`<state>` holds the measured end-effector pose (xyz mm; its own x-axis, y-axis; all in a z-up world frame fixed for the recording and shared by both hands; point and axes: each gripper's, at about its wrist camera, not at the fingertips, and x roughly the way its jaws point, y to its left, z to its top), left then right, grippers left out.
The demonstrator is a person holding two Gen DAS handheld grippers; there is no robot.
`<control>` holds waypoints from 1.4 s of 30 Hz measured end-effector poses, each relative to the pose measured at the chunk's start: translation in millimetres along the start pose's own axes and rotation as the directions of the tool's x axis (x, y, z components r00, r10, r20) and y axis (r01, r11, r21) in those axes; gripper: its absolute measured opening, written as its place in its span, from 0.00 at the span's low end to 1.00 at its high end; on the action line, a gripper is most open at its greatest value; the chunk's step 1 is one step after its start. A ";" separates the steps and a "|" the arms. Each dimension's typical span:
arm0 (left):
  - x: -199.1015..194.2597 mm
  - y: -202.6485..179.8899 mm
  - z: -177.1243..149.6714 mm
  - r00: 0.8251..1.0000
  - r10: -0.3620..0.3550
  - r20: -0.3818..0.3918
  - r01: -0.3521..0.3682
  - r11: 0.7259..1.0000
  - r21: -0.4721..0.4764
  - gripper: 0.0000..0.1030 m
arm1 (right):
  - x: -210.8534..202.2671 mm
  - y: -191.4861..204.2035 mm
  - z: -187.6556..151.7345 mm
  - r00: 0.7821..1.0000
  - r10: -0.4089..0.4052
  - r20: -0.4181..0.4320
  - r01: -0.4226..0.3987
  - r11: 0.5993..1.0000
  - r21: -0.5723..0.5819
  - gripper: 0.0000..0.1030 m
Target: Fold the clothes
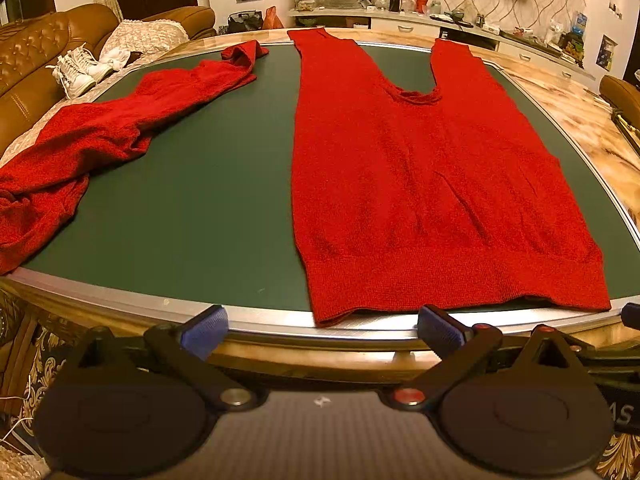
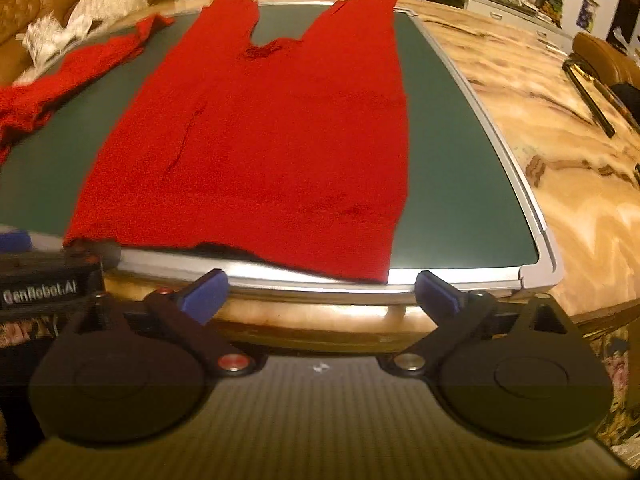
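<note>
Both jaw sets gape, empty: left hand-held gripper [image 1: 320, 330], right hand-held gripper [image 2: 320, 292]. Red knit vest [image 1: 432, 184] lies flat on the worktop [image 1: 192, 200], hem overhanging the near rim. Risk: pinching one layer only, or dragging the loose knit askew toward the crumpled red garment [image 1: 100, 136].

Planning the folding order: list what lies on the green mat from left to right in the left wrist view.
Crumpled red knit garment → bare strip of green mat → flat-spread red knit vest, its hem hanging over the mat's near silver edge.
</note>
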<state>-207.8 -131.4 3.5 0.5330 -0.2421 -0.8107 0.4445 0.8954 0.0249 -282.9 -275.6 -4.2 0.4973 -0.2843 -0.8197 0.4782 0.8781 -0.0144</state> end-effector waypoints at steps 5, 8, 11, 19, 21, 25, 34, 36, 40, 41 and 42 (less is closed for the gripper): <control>-0.3 0.1 0.2 1.000 0.001 0.000 -0.001 1.000 -0.002 1.00 | 1.6 2.3 -3.3 1.000 -0.021 -0.003 0.021 1.000 -0.001 1.00; -0.4 0.4 0.5 1.000 0.001 0.000 -0.001 1.000 -0.002 1.00 | 2.0 2.6 -3.6 1.000 -0.021 -0.006 0.021 1.000 -0.001 1.00; -0.4 0.6 0.3 1.000 0.002 0.001 -0.002 1.000 -0.002 1.00 | 1.1 -0.4 -2.9 1.000 -0.005 -0.009 0.005 1.000 0.017 1.00; -0.1 0.2 0.3 1.000 0.003 0.001 -0.003 1.000 -0.004 1.00 | -0.3 -14.9 1.3 0.998 0.056 -0.013 -0.054 0.992 0.111 1.00; -0.1 0.0 0.3 1.000 0.004 0.001 -0.004 1.000 -0.004 1.00 | 0.5 -14.1 0.9 0.999 0.051 -0.017 -0.049 0.993 0.104 1.00; -0.2 -0.3 0.5 1.000 0.004 0.001 -0.004 1.000 -0.004 1.00 | -5.8 -5.0 0.7 1.000 0.004 0.011 -0.005 0.999 0.050 1.00; -0.3 0.9 0.3 1.000 0.006 -0.004 -0.006 1.000 -0.014 1.00 | -5.2 -2.7 13.1 1.000 0.008 0.011 -0.009 0.998 0.060 1.00; -0.3 1.3 0.4 1.000 0.006 -0.006 -0.006 1.000 -0.018 1.00 | -3.4 -3.8 13.5 1.000 0.015 0.000 -0.015 0.998 0.063 1.00; -0.1 2.2 0.3 1.000 0.007 -0.006 -0.007 1.000 -0.023 1.00 | -0.1 -2.6 12.9 1.000 0.006 -0.006 -0.005 0.999 0.052 1.00; 0.0 2.4 0.3 1.000 0.007 -0.007 -0.007 1.000 -0.024 1.00 | 1.3 -3.0 12.8 1.000 0.010 -0.011 -0.009 0.998 0.055 1.00; 0.0 2.6 0.4 1.000 0.007 -0.008 -0.007 1.000 -0.024 1.00 | 2.5 -3.5 12.3 1.000 0.014 -0.016 -0.013 0.998 0.060 1.00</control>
<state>-206.3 -129.2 3.7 0.5308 -0.2328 -0.8149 0.4230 0.9060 0.0168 -274.4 -284.2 0.8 0.4924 -0.2660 -0.8287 0.5143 0.8571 0.0305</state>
